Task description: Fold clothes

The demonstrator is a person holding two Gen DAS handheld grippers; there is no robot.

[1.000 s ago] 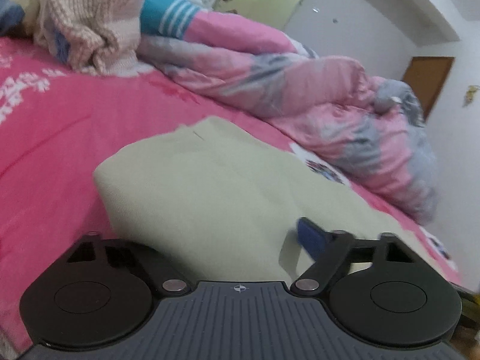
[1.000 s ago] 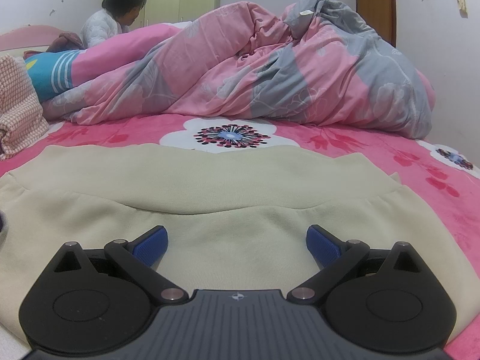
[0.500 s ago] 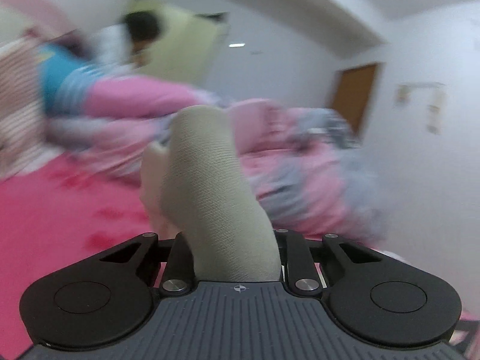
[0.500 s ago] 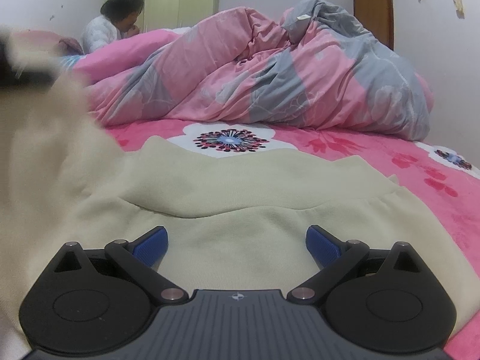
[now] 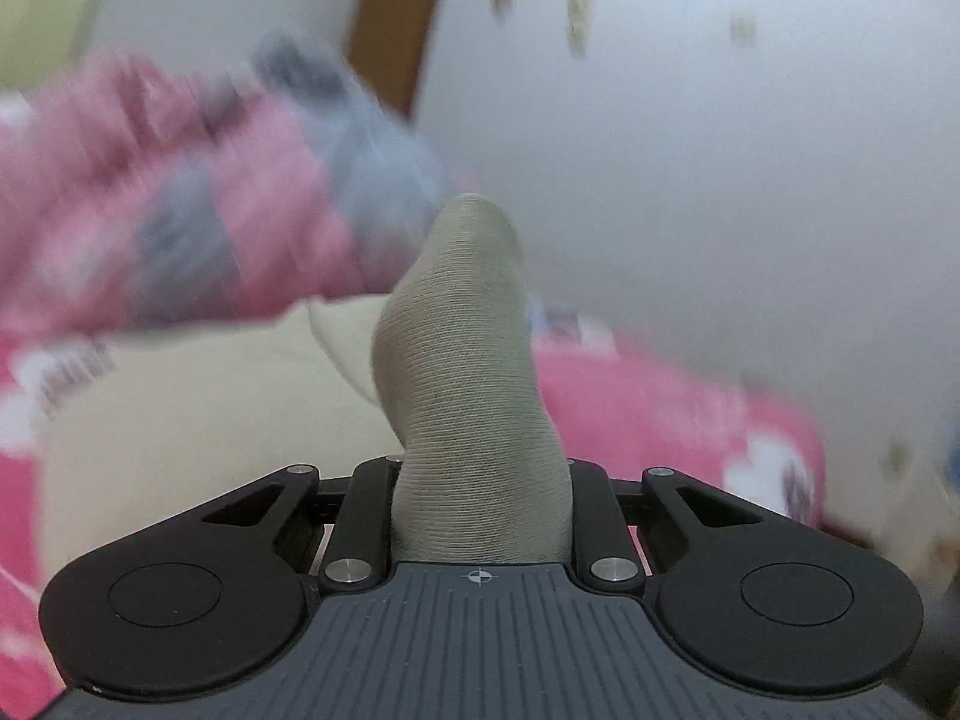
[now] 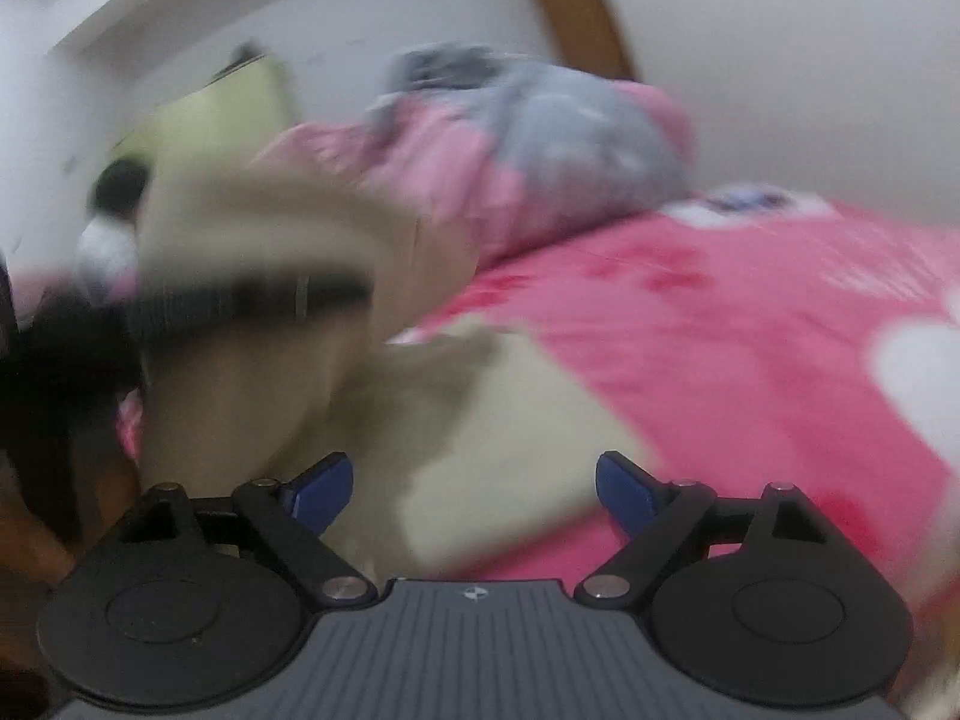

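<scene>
A cream sweatshirt lies spread on the pink bed. My left gripper is shut on a ribbed edge of the cream sweatshirt, which stands up in a hump between the fingers and hides the fingertips. In the blurred right wrist view, my right gripper is open with nothing between its blue pads, low over the cream sweatshirt. The lifted part of the garment hangs at the left there, with the dark blurred left gripper under it.
A pink floral bedsheet covers the bed. A bunched pink and grey duvet lies along the far side. A person is beyond it at the left. A brown door and white wall stand behind.
My left gripper shut on the sweatshirt's edge, lifted it and swung right. My right gripper, still open, has tilted and moved in the last half second; both views are now blurred.
</scene>
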